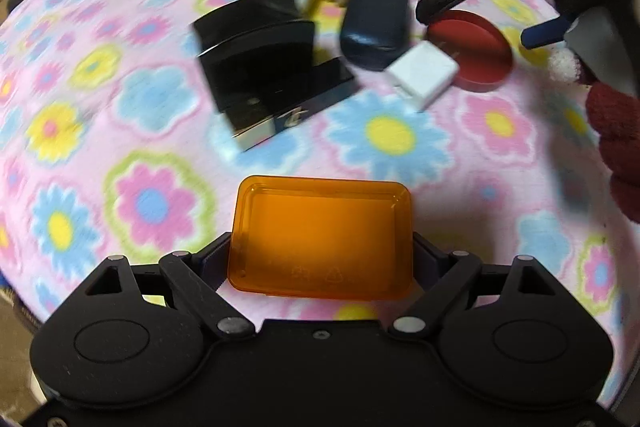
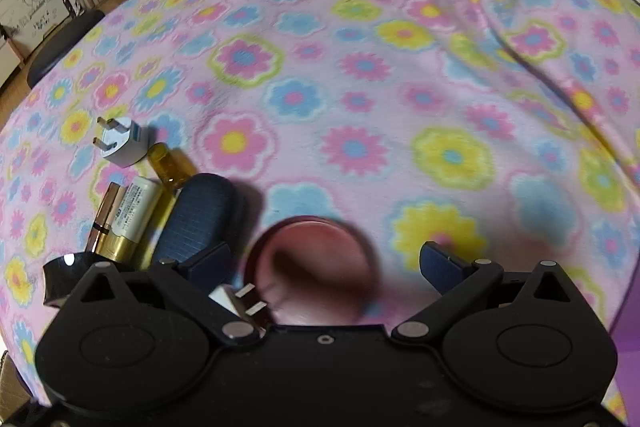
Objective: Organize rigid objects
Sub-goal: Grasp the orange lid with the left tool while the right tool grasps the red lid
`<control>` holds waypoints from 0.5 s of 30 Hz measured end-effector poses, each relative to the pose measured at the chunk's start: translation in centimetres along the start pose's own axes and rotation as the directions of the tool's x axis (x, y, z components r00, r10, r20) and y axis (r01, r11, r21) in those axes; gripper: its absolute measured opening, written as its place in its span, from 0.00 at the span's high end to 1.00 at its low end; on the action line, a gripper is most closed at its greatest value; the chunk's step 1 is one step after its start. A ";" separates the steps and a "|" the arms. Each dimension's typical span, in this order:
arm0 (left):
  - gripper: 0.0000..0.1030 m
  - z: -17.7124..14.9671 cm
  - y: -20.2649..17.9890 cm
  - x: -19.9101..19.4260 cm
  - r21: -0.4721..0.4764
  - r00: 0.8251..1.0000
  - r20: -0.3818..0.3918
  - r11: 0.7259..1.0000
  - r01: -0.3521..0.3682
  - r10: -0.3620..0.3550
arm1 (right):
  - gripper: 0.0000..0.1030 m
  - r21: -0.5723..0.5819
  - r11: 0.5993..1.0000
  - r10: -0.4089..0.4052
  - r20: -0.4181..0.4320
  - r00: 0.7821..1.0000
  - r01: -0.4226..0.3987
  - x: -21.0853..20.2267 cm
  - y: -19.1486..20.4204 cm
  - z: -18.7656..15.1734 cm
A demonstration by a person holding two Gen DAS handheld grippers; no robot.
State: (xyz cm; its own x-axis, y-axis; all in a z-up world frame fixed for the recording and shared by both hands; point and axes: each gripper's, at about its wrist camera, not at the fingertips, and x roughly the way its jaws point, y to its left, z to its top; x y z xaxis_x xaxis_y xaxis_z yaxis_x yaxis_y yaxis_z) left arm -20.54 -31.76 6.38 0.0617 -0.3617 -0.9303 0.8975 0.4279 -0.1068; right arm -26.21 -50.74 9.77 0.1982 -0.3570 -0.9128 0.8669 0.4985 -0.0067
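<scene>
The orange lid (image 1: 322, 239) sat between the left gripper's (image 1: 320, 259) fingers, both pads clamped against its short edges, above the floral blanket (image 1: 120, 131). The right gripper (image 2: 320, 263) stood wide, grasping nothing; its fingers (image 2: 440, 263) straddled the red round lid (image 2: 312, 267) lying below them. The remaining objects clustered beyond its left finger.

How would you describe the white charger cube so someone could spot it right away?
On the flowered blanket, find the cluster of small things. The white charger cube lies between the dark blue case and the red round lid: the only plain white block there.
</scene>
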 end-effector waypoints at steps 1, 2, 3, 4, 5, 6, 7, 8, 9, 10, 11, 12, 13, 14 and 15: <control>0.19 -0.3 0.4 -0.2 -0.010 1.000 -0.001 1.000 -0.001 0.001 | 0.01 -0.007 1.000 -0.013 -0.011 1.000 0.013 0.5 0.5 0.0; 0.19 -0.3 0.5 -0.2 -0.019 1.000 -0.002 1.000 -0.001 0.001 | 0.01 -0.014 0.999 -0.029 -0.017 0.999 0.029 0.9 0.8 -0.1; 0.19 -0.4 0.8 -0.3 -0.028 1.000 -0.002 1.000 0.000 0.000 | 0.01 -0.025 0.999 -0.042 -0.029 0.999 0.041 1.3 1.1 -0.3; 0.18 -0.5 1.0 -0.4 -0.037 1.000 0.000 0.999 0.001 -0.001 | 0.01 -0.035 0.998 -0.055 -0.040 0.998 0.054 1.7 1.1 -0.5; 0.18 -0.6 1.1 -0.6 -0.045 1.000 0.001 0.999 0.002 -0.002 | 0.02 -0.040 0.997 -0.067 -0.035 0.997 0.066 1.7 0.9 -0.8; 0.19 -0.7 1.3 -0.8 -0.054 1.000 0.003 0.999 0.005 -0.005 | 0.04 -0.044 0.996 -0.084 -0.031 0.996 0.082 1.6 0.6 -1.1; 0.19 -0.9 1.5 -0.9 -0.064 1.000 0.005 0.998 0.008 -0.008 | 0.09 -0.046 0.995 -0.089 -0.031 0.996 0.088 1.5 0.1 -1.4; 0.19 -0.9 1.7 -1.1 -0.071 1.000 0.006 0.997 0.011 -0.010 | 0.20 -0.046 0.995 -0.090 -0.024 0.996 0.089 1.1 -0.4 -1.6; 0.19 -0.9 1.9 -1.2 -0.078 1.000 0.008 0.997 0.015 -0.015 | 0.26 -0.037 0.995 -0.094 -0.019 0.995 0.093 0.6 -1.1 -1.7; 0.19 -0.9 2.0 -1.5 -0.085 1.000 0.010 0.996 0.019 -0.018 | 0.26 -0.018 0.995 -0.095 -0.021 0.995 0.094 0.2 -1.9 -1.6; 0.19 0.2 2.3 -0.9 -0.090 1.000 0.011 0.996 0.022 -0.021 | 0.26 0.005 0.996 -0.090 -0.019 0.996 0.090 -0.3 -2.7 -1.5; 0.19 0.2 2.4 -1.2 -0.094 1.000 0.017 0.995 0.025 -0.023 | 0.26 0.027 0.995 -0.091 -0.012 0.996 0.092 -0.8 -3.5 -1.5; 0.19 0.2 2.6 -1.5 -0.098 0.999 0.024 0.995 0.025 -0.023 | 0.26 0.045 0.994 -0.101 0.000 0.995 0.100 -1.4 -4.2 -1.5; 0.19 0.1 2.9 -1.8 -0.104 0.999 0.031 0.994 0.023 -0.020 | 0.26 0.057 0.992 -0.112 0.013 0.994 0.111 -2.0 -4.7 -1.5; 0.19 0.4 3.2 -2.2 -0.111 0.999 0.039 0.994 0.023 -0.018 | 0.26 0.063 0.991 -0.121 0.026 0.992 0.119 -2.7 -5.0 -1.4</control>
State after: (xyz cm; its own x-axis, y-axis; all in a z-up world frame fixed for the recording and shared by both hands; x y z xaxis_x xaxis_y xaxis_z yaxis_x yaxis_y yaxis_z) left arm -17.67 -29.91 8.18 0.0621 -0.4015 -0.9138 0.8447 0.5088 -0.1661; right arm -31.75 -51.15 11.65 0.1034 -0.4352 -0.8944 0.9114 0.4015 -0.0900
